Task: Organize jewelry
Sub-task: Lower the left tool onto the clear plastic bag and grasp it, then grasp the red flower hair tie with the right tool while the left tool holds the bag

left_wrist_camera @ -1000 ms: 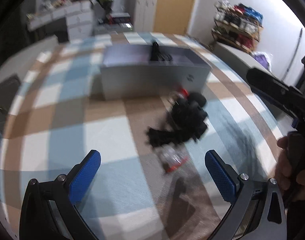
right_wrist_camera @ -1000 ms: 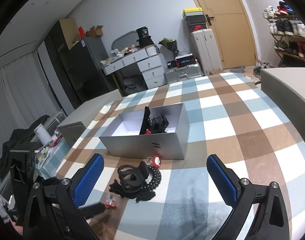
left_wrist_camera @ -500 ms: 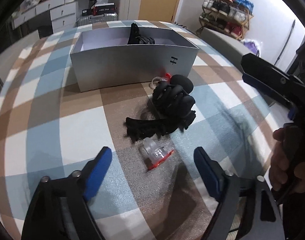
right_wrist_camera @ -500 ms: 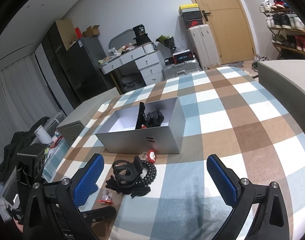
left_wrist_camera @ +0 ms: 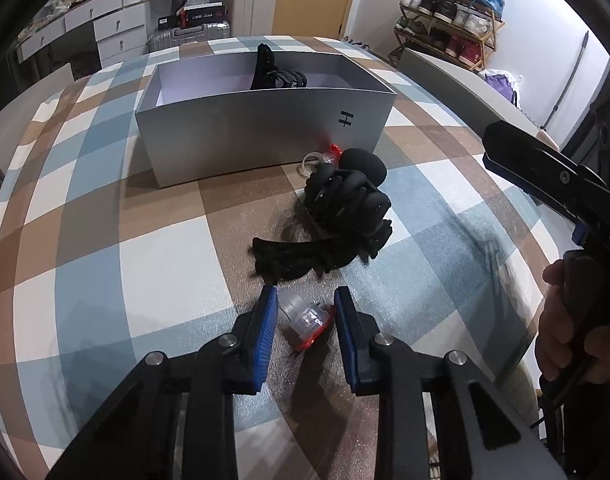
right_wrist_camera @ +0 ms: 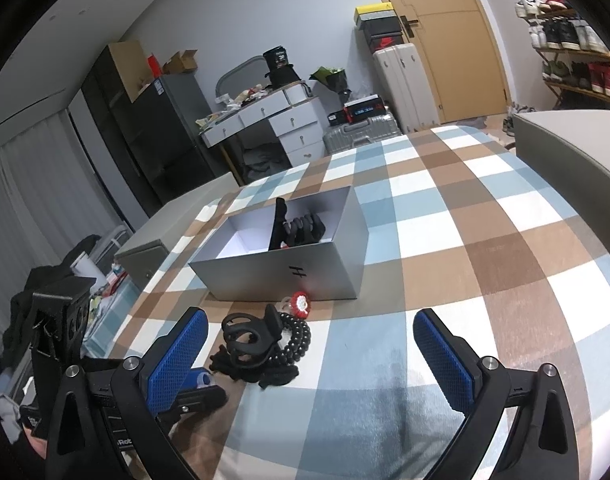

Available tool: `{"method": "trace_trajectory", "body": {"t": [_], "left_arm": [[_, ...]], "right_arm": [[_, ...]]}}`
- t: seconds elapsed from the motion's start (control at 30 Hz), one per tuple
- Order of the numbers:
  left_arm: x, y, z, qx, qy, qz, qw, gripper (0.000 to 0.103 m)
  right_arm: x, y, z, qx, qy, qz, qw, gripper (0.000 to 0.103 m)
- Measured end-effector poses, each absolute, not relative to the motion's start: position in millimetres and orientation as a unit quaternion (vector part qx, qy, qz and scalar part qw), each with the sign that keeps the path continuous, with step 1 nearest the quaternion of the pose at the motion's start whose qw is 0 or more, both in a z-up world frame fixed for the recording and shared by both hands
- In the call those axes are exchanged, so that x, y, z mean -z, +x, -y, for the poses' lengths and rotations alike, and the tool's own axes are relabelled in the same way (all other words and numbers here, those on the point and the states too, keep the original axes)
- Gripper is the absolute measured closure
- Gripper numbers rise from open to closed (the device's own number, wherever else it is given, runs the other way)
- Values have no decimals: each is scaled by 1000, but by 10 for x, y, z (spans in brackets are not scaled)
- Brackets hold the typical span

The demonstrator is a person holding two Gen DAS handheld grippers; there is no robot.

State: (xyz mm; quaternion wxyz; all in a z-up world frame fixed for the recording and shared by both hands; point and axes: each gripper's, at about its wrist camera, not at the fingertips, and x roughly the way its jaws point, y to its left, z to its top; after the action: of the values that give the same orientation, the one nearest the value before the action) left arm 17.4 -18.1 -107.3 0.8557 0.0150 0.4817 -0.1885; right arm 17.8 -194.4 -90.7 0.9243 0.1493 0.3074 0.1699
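Box (left_wrist_camera: 265, 136) wall hides, perhaps, most contents.

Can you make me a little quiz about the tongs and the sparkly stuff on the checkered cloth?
1. True or false: the left tongs are closed around the clear and red ring.
2. What are the right tongs holding? A) the black bead bracelet B) the silver box C) nothing
3. Fill in: the other red ring lies on the cloth right in front of the silver ____.

Key: 1 true; 2 C, they are wide open above the cloth; 3 box.
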Motion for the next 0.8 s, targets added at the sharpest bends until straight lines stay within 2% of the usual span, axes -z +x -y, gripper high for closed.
{"method": "trace_trajectory", "body": {"t": [0.4,0.47,0.63,0.7,0.73,0.8], "left_arm": [[1005,140,49,180,3,-464,867,80],[1000,129,29,180,-2,-461,869,80],[1018,114,-3,185,-10,-459,869,80],[1016,115,-31,182,-13,-457,870,80],[1022,124,-54,182,-17,-459,870,80],[1030,128,-83,182,-24,-459,869,80]], "right_arm": [[938,438,1869,-230,175,-360,887,0],[973,536,1852,-250,204,-371,871,9],[1036,713,1754,-253,216,-392,858,17],[1056,791,1732,-250,217,-404,852,28],[1067,828,1712,-253,215,-410,850,36],[1100,904,1662,-248,202,-426,847,40]]}}
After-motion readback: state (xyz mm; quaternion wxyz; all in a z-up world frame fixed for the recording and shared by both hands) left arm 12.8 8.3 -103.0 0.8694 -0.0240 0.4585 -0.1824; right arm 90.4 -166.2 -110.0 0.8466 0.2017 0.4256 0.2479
